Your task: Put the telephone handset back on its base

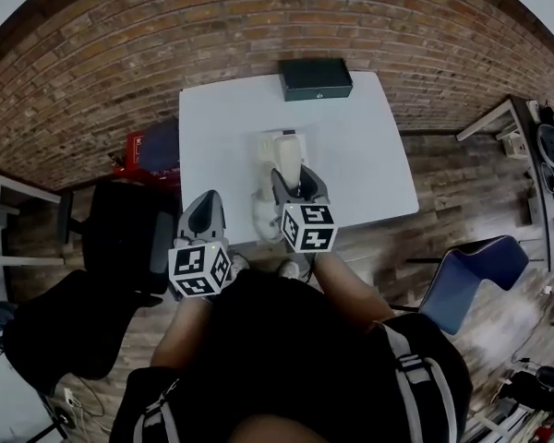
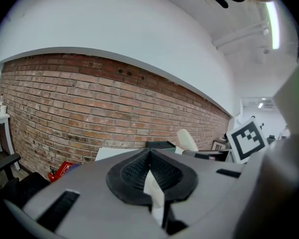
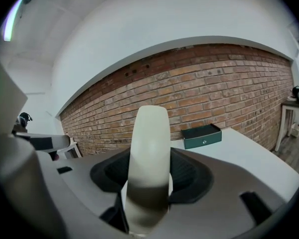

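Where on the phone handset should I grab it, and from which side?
Grip the handset at its slim shaft, jaws across its narrow width, coming from its near end. The right hand-held gripper holds it so now; the long, thin bar's rounded end sticks out free past the jaws.

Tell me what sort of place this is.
Probably an office or workroom: a brick wall behind a white table, a blue chair on a wood floor, and a phone handset in use.
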A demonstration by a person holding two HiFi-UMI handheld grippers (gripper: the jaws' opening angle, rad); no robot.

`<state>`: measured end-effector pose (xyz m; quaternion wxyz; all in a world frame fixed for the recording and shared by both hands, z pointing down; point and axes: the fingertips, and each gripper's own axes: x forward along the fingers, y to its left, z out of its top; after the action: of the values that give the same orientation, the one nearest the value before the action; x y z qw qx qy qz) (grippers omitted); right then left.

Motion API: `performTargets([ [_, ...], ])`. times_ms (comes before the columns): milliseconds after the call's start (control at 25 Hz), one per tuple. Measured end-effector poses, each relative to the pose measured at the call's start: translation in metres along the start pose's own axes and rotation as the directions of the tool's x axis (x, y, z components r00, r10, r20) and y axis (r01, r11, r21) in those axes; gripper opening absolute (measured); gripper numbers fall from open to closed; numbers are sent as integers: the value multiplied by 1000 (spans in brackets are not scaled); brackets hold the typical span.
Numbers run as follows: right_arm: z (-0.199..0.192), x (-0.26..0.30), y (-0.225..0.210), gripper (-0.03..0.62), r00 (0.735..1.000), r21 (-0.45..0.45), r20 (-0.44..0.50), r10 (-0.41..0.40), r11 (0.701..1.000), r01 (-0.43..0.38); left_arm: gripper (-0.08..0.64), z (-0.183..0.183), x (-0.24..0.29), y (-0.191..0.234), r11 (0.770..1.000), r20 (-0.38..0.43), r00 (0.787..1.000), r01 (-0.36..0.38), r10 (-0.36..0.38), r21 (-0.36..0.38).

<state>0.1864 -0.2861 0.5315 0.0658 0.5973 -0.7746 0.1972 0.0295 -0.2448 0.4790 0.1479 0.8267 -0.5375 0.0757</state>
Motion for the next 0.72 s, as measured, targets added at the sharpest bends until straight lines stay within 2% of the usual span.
performTargets([
  [240, -24, 36, -14, 204, 994, 52, -99, -47, 997, 53, 0, 6, 9, -1, 1000, 4, 1000, 14, -14, 12],
  [400, -39, 59, -19, 204, 985, 31, -154, -76, 996, 81, 0, 15, 14, 0, 1000, 20, 1000, 13, -13, 26],
  [720, -69, 99, -28, 202, 954, 6, -277, -119, 992, 126, 0, 15, 14, 22, 999, 11, 999, -43, 43, -7],
])
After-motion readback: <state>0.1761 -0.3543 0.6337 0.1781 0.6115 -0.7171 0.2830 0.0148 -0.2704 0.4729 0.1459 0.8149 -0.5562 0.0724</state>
